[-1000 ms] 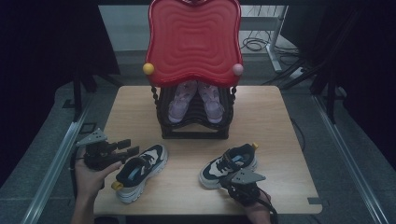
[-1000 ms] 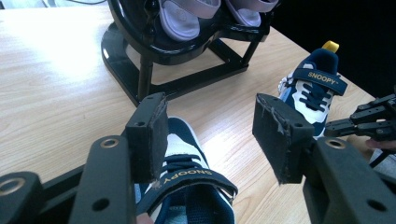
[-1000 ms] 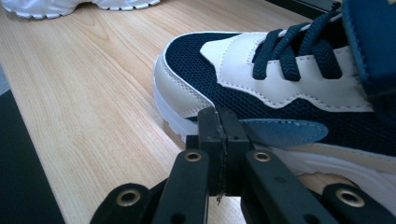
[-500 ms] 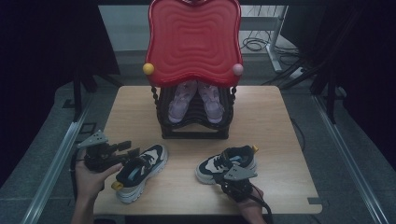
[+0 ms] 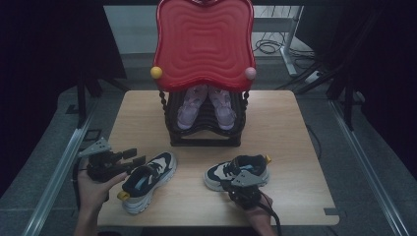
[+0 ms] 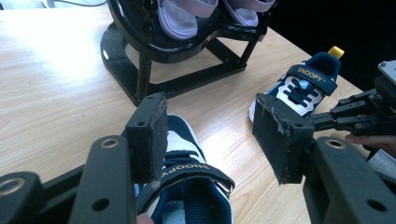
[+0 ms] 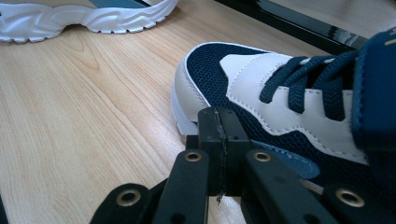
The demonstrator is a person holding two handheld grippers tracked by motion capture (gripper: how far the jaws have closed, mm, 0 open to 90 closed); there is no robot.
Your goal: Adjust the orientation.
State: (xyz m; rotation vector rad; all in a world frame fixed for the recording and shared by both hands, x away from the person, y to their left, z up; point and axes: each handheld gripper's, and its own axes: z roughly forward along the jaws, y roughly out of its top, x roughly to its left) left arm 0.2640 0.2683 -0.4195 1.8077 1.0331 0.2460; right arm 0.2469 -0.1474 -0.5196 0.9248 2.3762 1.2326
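Two navy-and-white sneakers lie on the wooden table point(image 5: 290, 147). The left sneaker point(image 5: 147, 179) points toward the rack, and my left gripper point(image 5: 134, 156) hovers open over its heel end. In the left gripper view the open gripper point(image 6: 212, 135) frames that sneaker's strap point(image 6: 191, 172), with nothing between its pads. The right sneaker point(image 5: 237, 172) lies sideways with its toe to the left. My right gripper point(image 5: 242, 181) is shut and empty, its tips against the sneaker's near side. In the right gripper view the closed gripper point(image 7: 219, 135) touches the sneaker's toe side point(image 7: 261, 93).
A black shoe rack point(image 5: 204, 130) with a red wavy top point(image 5: 204, 44) stands at the table's middle back and holds a pair of lilac shoes point(image 5: 206, 105). The table's front edge runs close behind both hands. Dark floor and metal rails flank the table.
My right gripper has slid left and in against the right sneaker's side, and the sneaker's toe has shifted slightly left. The left gripper and left sneaker have stayed put.
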